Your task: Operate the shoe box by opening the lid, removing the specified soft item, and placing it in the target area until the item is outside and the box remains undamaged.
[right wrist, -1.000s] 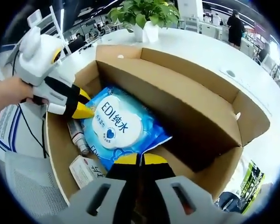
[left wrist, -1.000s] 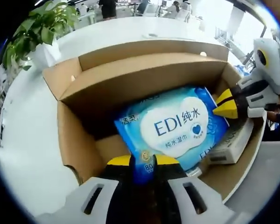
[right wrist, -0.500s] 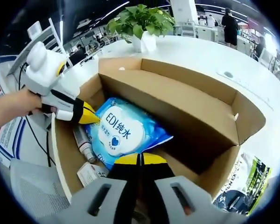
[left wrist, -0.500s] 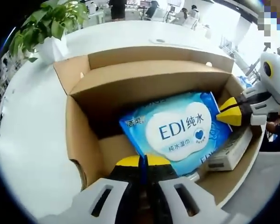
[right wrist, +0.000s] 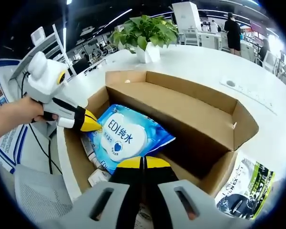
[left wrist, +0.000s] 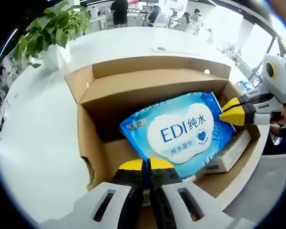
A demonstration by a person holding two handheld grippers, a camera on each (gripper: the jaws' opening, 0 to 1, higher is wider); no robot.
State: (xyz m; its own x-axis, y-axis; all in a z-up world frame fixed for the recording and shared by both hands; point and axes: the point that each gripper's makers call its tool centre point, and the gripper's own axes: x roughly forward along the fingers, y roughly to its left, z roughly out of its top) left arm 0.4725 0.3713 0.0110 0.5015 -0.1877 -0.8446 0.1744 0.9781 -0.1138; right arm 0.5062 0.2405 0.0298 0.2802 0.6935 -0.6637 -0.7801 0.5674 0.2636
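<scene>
The open cardboard shoe box (left wrist: 88,138) (right wrist: 214,157) stands on a white table. A blue soft pack of wet wipes (left wrist: 178,131) (right wrist: 121,136) with a white "EDI" label is held over the box's inside, stretched between both grippers. At the bottom of the left gripper view, my left gripper (left wrist: 146,167) is shut on the pack's near edge; in the right gripper view it comes in from the left (right wrist: 88,125) in a person's hand. My right gripper (right wrist: 143,163) is shut on the opposite edge and also appears as yellow tips (left wrist: 231,113).
The box's lid flap (left wrist: 148,83) leans over the far half. A white carton (left wrist: 229,153) and a small tube (right wrist: 88,145) lie under the pack. A potted plant (left wrist: 50,33) (right wrist: 145,31) stands on the table (left wrist: 33,133). A printed packet (right wrist: 243,188) lies beside the box.
Both cameras have drawn back and up from the box. The wipes pack has come up with the two grippers, and the box looks smaller.
</scene>
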